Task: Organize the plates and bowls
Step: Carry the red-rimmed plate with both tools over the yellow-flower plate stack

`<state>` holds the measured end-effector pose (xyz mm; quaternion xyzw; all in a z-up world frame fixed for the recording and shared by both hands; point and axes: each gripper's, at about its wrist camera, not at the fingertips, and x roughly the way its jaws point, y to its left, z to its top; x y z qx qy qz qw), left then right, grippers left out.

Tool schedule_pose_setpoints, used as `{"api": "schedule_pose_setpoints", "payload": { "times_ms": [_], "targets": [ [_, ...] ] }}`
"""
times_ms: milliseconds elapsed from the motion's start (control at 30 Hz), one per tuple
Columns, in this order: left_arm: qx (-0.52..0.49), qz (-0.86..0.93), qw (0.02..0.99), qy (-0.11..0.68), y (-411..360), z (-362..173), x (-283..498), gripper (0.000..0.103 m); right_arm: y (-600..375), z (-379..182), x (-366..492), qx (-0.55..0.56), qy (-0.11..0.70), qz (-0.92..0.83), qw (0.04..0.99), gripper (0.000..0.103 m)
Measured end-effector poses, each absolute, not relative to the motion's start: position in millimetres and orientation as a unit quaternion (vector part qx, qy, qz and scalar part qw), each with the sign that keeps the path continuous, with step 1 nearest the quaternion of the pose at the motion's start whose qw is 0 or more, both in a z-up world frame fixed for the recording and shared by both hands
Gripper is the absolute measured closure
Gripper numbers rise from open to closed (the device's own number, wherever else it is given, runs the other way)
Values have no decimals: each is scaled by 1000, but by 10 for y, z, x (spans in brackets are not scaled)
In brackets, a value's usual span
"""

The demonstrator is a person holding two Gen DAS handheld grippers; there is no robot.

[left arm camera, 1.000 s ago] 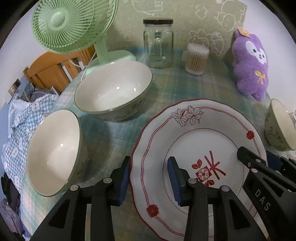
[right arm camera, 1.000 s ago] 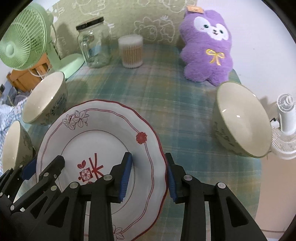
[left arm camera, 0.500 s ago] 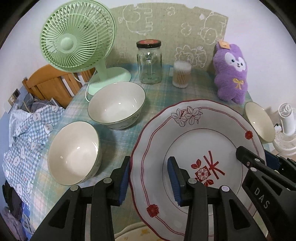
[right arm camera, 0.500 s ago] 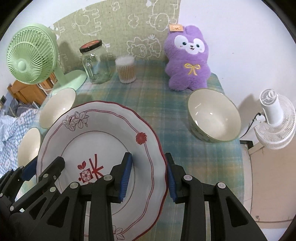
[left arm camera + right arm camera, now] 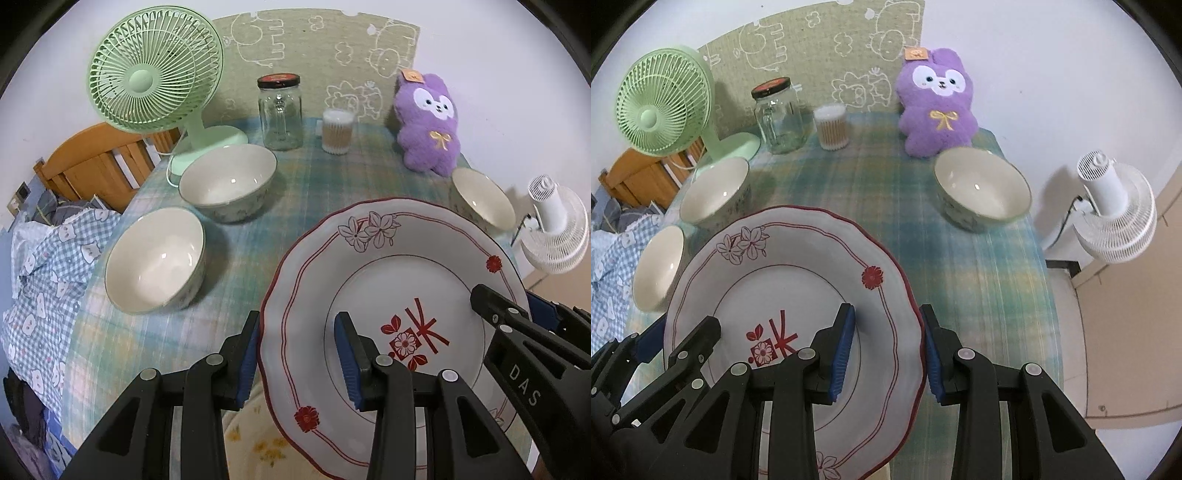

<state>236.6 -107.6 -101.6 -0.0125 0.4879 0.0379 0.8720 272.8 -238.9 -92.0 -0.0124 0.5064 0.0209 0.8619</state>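
"DAS" read on the right gripper [image 5: 532,314], plate [image 5: 388,266] clamped at its left rim by the left gripper [image 5: 299,354], at its right rim by the right gripper, held above the table's [image 5: 979,266] near edge

plate [image 5: 388,280] lifted higher off the table [image 5: 303,192], carried back from the bowls, more room in view

We read only "DAS", white letters on the right gripper [image 5: 532,310] body, left wrist view.

Plate's [image 5: 388,280] near rim and table [image 5: 314,184] beneath, hidden behind tongs
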Motion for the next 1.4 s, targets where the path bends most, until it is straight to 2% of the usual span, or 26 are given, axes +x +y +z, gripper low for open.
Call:
{"api": "schedule_pose_setpoints", "payload": {
  "times_ms": [767,1400],
  "targets": [
    [20,-6,853,522,-1054,-1388,1622,64,-2342,-1259,1754,2,536,-16,844,65],
    [68,-3,843,533,-1055,-1585,1499,63,-2285,-1539,1569,19,570,-25,821,65]
  ]
}}
